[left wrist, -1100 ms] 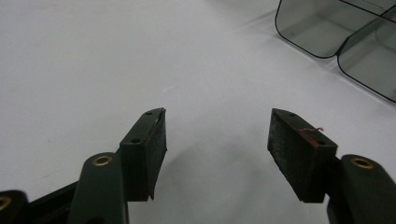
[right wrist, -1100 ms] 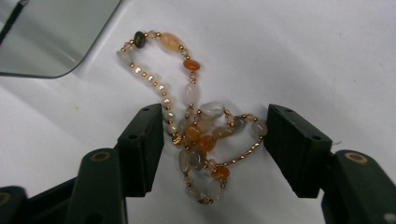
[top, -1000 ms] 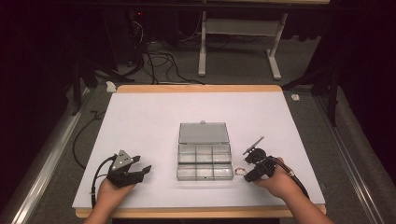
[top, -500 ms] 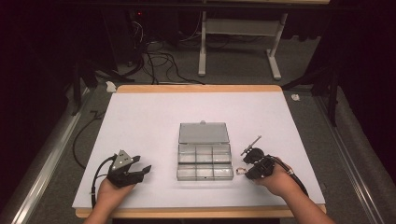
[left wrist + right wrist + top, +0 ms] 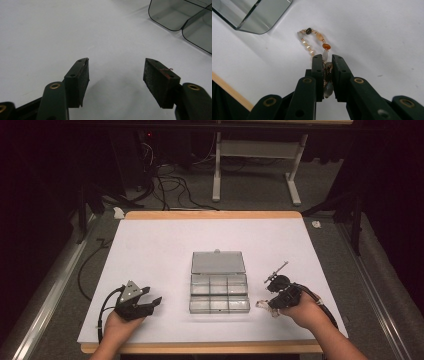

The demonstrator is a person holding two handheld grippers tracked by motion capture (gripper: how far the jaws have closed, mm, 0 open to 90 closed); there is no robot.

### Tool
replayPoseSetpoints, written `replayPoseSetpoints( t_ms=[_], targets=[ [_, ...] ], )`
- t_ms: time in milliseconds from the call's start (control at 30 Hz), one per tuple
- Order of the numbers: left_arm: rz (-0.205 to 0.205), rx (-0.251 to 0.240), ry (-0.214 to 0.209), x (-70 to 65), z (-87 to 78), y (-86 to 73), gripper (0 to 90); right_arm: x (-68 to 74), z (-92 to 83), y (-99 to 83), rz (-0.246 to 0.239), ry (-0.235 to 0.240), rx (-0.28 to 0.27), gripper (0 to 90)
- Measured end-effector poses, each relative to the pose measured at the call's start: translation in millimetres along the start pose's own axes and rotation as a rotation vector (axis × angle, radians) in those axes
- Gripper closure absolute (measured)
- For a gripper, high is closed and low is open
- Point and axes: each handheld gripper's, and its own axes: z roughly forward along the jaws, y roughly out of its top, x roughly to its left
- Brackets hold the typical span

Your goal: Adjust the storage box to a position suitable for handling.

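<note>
We see a clear plastic organizer box with rounded corners at the centre of the high view, its lid laid open toward the top, on a smooth white table sheet. Near the lower right, just beside the box, lies a beaded bracelet of glossy orange, cream and grey stones with small pearl-like beads. The right gripper pinches the bracelet between nearly closed jaws, its loop resting on the sheet. At lower left, the left gripper is spread wide, holding nothing, its dark pads rough-textured.
</note>
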Motion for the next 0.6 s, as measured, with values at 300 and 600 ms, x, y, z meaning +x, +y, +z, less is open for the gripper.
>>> replayPoseSetpoints(
  t_ms=[300, 600],
  targets=[
    [0.004, 0.001, 0.003, 0.0, -0.2, 0.0, 38.0, -4.7, -21.1, -0.5, -0.015, -0.007, -0.006, 82.0],
    [0.000, 0.000, 0.002, -0.1, 0.1, 0.0, 38.1, -5.7, -38.5, -0.6, -0.010, -0.024, -0.010, 82.1]
  ],
)
